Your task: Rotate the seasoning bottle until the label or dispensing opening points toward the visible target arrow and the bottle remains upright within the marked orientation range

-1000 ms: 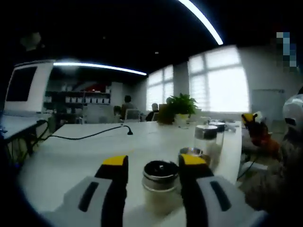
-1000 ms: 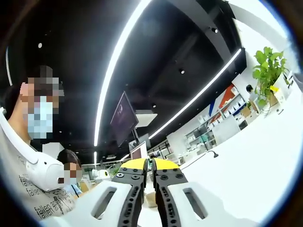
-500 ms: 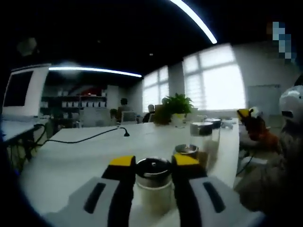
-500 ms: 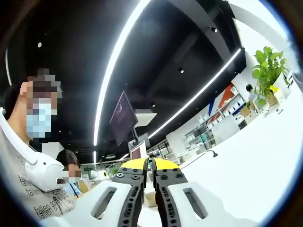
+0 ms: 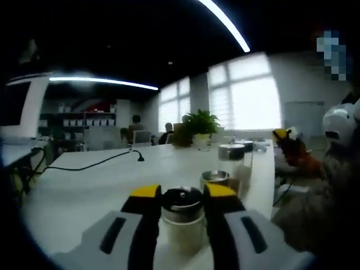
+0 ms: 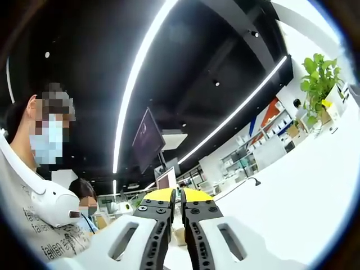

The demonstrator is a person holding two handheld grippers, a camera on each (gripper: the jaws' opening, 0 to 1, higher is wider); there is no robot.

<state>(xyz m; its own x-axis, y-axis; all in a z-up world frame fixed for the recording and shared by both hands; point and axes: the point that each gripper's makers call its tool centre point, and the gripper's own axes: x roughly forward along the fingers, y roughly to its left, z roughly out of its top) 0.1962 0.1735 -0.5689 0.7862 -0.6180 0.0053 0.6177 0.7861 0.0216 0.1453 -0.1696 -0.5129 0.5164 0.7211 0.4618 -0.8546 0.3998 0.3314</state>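
A seasoning bottle (image 5: 181,216) with a metal cap and pale glass body stands upright on the white table (image 5: 84,185). My left gripper (image 5: 181,192) is shut on it just under the cap, one yellow-tipped jaw on each side. Its label and any target arrow are hidden. Two more metal-capped bottles stand behind it: a short one (image 5: 215,179) and a taller one (image 5: 232,159). In the right gripper view my right gripper (image 6: 178,195) is shut with nothing between its jaws, tilted up toward the ceiling.
A black cable (image 5: 90,164) runs across the table's far left. A potted plant (image 5: 194,126) stands at the back. A person (image 6: 34,185) with a white headset stands at the left of the right gripper view. The table's right edge (image 5: 269,180) is close.
The left gripper's jaws have closed onto the seasoning bottle's neck. The left view then swung slightly, shifting the background leftward. The right gripper has stayed still.
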